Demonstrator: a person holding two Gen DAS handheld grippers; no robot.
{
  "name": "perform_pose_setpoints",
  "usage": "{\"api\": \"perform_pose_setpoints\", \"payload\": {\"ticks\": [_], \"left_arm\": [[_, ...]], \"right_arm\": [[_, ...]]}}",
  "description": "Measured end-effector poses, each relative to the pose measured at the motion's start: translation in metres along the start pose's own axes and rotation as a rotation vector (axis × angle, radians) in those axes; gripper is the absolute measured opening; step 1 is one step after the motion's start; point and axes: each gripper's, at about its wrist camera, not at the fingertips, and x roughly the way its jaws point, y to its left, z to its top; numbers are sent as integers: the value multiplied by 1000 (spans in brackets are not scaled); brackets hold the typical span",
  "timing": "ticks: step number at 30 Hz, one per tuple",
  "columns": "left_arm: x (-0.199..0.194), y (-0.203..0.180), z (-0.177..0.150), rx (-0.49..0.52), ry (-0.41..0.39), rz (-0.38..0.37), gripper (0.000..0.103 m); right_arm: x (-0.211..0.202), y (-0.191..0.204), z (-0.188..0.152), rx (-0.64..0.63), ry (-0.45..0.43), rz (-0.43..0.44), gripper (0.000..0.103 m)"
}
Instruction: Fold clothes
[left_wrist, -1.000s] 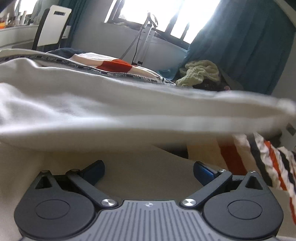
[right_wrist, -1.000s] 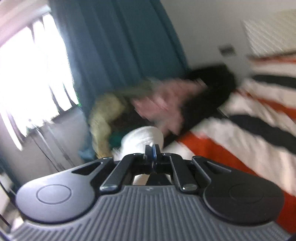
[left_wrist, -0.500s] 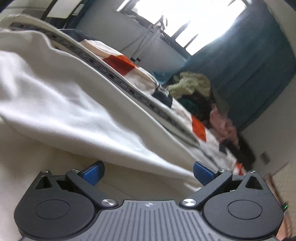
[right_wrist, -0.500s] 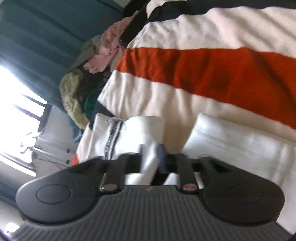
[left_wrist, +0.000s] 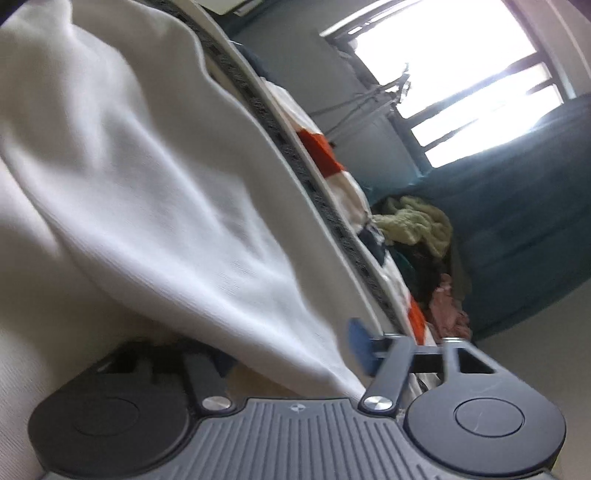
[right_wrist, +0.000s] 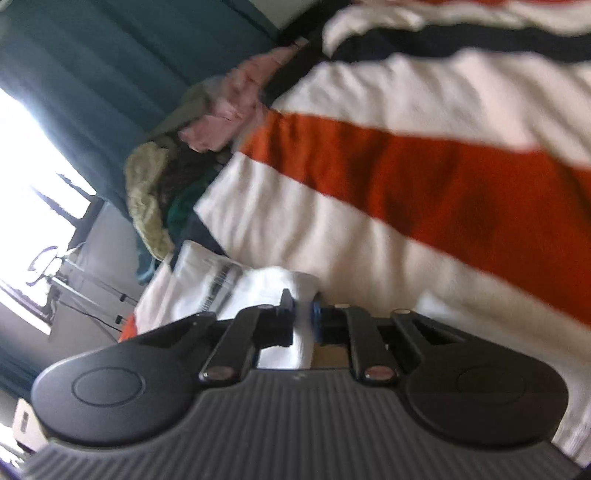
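Observation:
A white knit garment (left_wrist: 166, 184) with a dark patterned trim band fills the left wrist view. One fold of it runs down between the jaws of my left gripper (left_wrist: 288, 352). Those jaws are closing on the fold with a wide gap left. The right blue pad (left_wrist: 360, 345) shows, while the left finger is hidden under the cloth. In the right wrist view my right gripper (right_wrist: 303, 312) is closing, and its blue pads pinch a narrow fold of the white garment (right_wrist: 258, 288). The garment lies on a striped blanket (right_wrist: 406, 184).
The blanket has white, orange and dark stripes and covers the bed. A heap of loose clothes (left_wrist: 417, 225), olive, pink and dark, lies at its far end (right_wrist: 155, 192). Behind it hang teal curtains (left_wrist: 524, 206) beside a bright window (left_wrist: 461, 74).
The left wrist view has rolled and its jaws have narrowed, with the white fold now between them. The right gripper dropped to the bed, opened, then pinched a white fold.

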Motion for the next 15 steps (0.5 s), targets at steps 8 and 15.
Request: {"api": "perform_pose_setpoints", "payload": {"ticks": [8, 15], "left_arm": [[-6, 5, 12, -25, -30, 5, 11], [-40, 11, 30, -92, -49, -56, 7]], "right_arm": [[-26, 2, 8, 5, -67, 11, 11], [-41, -8, 13, 26, -54, -17, 10]]}}
